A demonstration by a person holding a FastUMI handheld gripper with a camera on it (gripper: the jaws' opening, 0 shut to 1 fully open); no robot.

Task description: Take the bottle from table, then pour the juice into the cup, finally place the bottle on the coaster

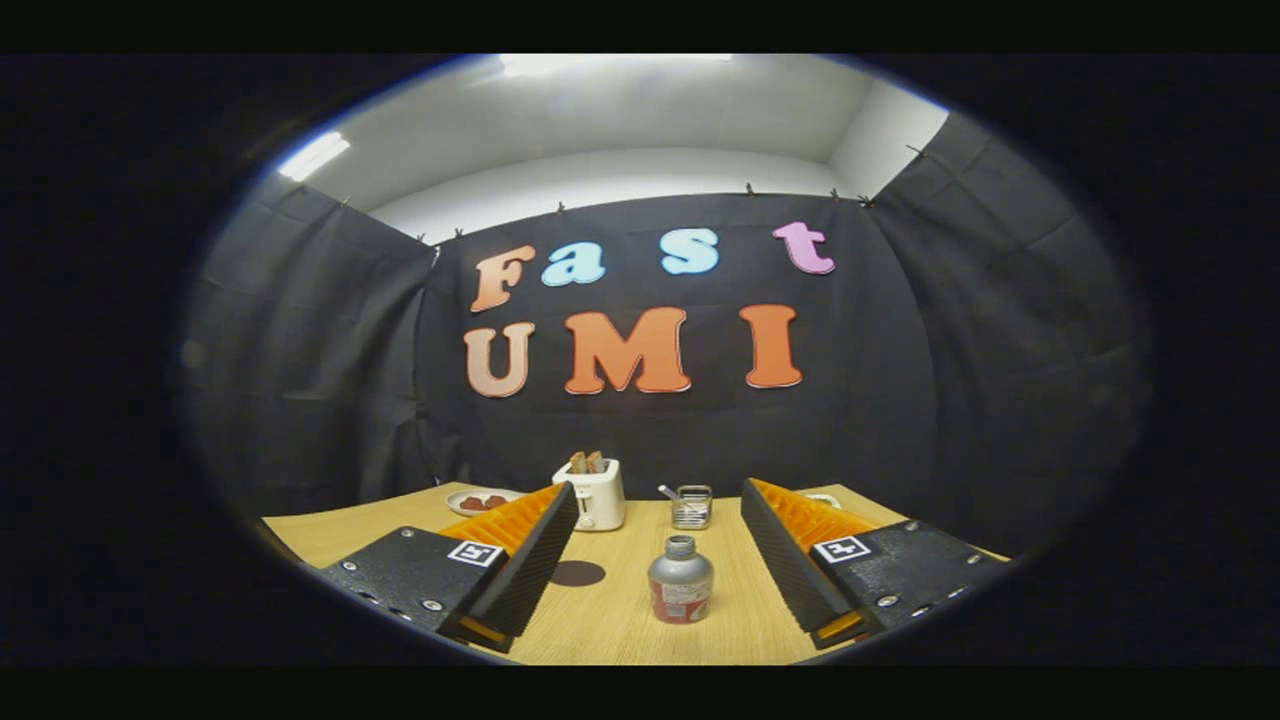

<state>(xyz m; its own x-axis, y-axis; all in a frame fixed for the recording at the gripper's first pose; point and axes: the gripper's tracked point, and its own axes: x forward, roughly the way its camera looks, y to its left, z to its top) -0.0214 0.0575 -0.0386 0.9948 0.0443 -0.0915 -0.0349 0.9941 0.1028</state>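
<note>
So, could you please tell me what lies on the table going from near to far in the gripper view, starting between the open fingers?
bottle between the open gripper's fingers → dark round coaster → small glass jar → white toaster

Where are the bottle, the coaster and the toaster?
Bottle (680, 585): gripper view, on its grey body, between the open fingers.
Coaster (578, 573): gripper view, centre of the dark disc.
Toaster (598, 497): gripper view, its white front.

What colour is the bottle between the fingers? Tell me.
Silver-grey body with a red label, seen in the gripper view: bottle, between the open tool fingers.
</note>
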